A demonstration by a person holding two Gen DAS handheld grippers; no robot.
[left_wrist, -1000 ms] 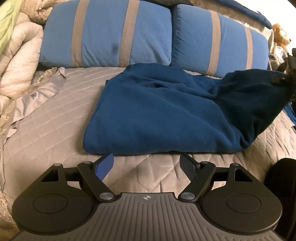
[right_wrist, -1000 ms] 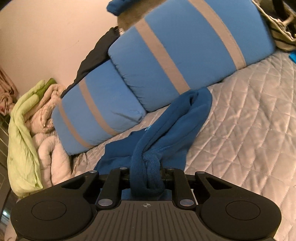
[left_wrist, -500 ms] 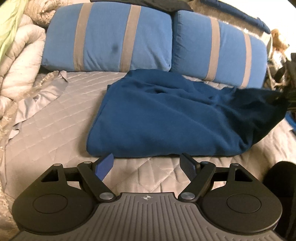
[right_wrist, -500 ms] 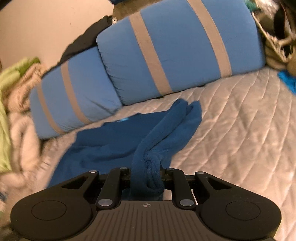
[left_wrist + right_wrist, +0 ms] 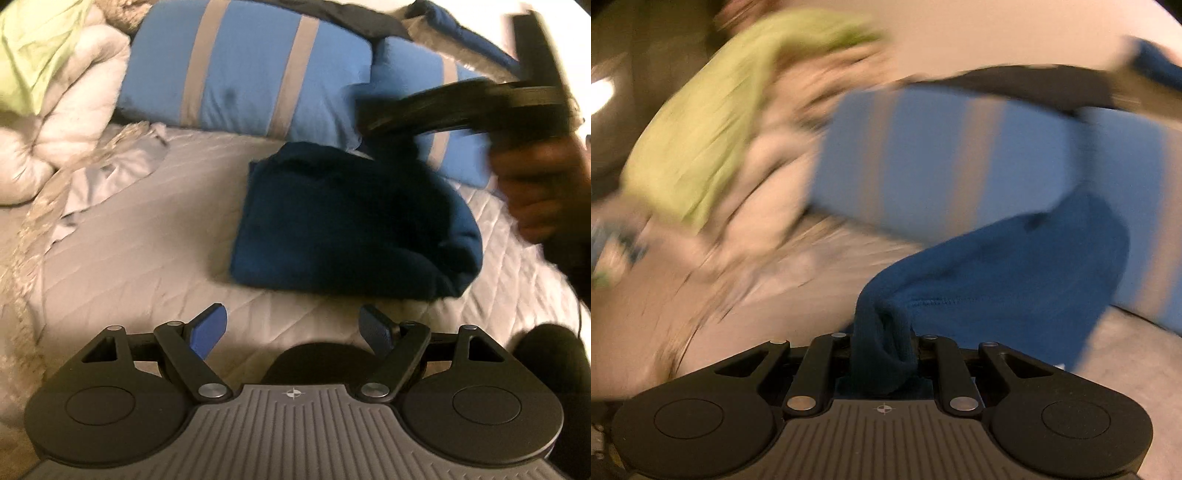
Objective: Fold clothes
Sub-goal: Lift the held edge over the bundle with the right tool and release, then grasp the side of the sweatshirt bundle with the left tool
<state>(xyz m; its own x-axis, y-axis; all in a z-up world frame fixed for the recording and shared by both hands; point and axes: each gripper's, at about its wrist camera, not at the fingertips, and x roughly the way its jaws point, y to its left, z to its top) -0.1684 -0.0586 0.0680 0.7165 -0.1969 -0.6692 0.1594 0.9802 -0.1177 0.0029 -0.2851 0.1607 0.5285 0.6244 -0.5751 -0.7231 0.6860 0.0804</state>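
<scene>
The right gripper (image 5: 884, 345) is clamped on a bunched end of the blue sweater (image 5: 351, 225), raised above it near the pillows (image 5: 251, 70). The left gripper (image 5: 297, 325) hovers wide apart, just short of the sweater's near edge on the quilted bed (image 5: 129, 251).

The left tongs (image 5: 293, 326) are wide open with nothing between their blue tips. Just past them, a dark blue garment (image 5: 351, 225) lies folded over on the grey quilted bed (image 5: 140, 243). Up and to the right, the blurry right tongs (image 5: 373, 123) hang above the garment's far edge. Beyond it sit blue striped pillows (image 5: 251, 70).
</scene>
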